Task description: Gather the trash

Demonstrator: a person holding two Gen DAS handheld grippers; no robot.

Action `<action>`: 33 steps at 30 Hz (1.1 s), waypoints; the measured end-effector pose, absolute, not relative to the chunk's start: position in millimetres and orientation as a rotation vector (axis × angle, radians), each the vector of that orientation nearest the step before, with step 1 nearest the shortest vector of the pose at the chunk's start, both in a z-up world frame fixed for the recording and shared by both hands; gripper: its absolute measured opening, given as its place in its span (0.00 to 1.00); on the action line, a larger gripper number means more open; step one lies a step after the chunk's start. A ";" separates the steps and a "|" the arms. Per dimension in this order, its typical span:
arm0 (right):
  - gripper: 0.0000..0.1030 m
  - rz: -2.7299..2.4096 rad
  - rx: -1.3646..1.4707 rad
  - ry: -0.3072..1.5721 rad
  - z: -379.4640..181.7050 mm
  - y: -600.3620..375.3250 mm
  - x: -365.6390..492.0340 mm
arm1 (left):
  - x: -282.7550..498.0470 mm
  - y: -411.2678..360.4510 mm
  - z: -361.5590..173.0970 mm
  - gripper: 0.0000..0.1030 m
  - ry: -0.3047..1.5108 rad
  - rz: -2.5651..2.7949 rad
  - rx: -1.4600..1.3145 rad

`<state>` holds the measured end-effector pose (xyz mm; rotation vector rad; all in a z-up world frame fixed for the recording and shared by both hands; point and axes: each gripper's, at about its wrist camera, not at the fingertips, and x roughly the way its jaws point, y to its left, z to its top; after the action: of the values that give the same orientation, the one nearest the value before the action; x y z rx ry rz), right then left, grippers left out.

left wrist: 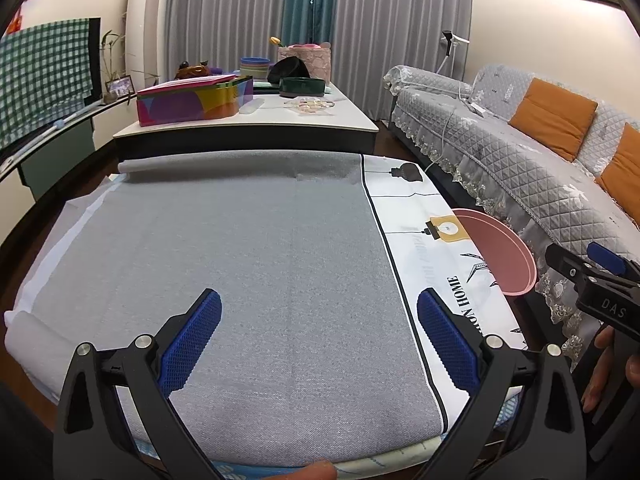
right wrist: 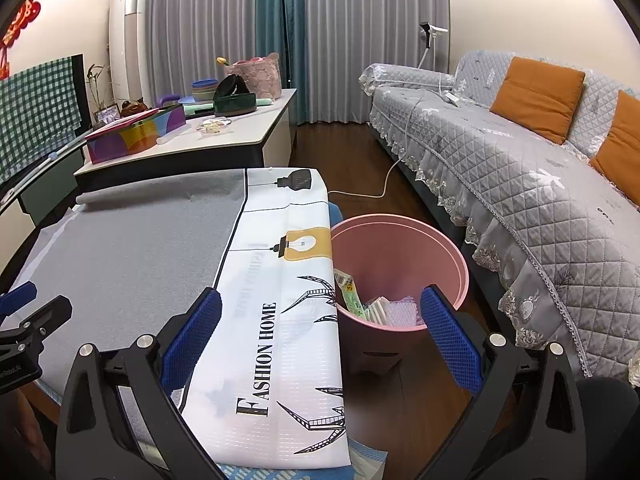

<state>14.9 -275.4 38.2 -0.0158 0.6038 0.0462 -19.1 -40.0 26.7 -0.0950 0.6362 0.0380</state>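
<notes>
A pink trash bin (right wrist: 400, 248) stands on the floor at the table's right side; it also shows in the left wrist view (left wrist: 500, 248). Inside it lie a green wrapper (right wrist: 352, 292), white packets (right wrist: 378, 308) and a pale lilac piece (right wrist: 402, 312). My left gripper (left wrist: 320, 332) is open and empty above the grey mat (left wrist: 240, 260). My right gripper (right wrist: 320, 328) is open and empty, over the table's right edge and the bin's near rim. The right gripper also shows at the right edge of the left wrist view (left wrist: 588, 276).
A white "FASHION HOME" cloth (right wrist: 280, 320) covers the table's right strip. A second table (left wrist: 248, 120) behind holds a colourful box (left wrist: 192, 102), bowls and a dark round tin. A grey sofa (right wrist: 520, 168) with orange cushions runs along the right. A white cable (right wrist: 380, 188) lies on the floor.
</notes>
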 end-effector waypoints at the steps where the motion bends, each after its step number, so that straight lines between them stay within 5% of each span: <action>1: 0.95 0.046 -0.017 0.603 38.3 -275.2 14.8 | -19.0 -39.9 26.6 0.92 0.637 0.037 -0.096; 33: 0.95 0.050 -0.023 0.607 39.2 -268.6 15.2 | -17.8 -42.3 26.8 0.92 0.637 0.031 -0.103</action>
<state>15.2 -268.6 39.2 -0.0228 0.6074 0.0496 -17.8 -42.3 26.8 -0.1029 0.6370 0.0306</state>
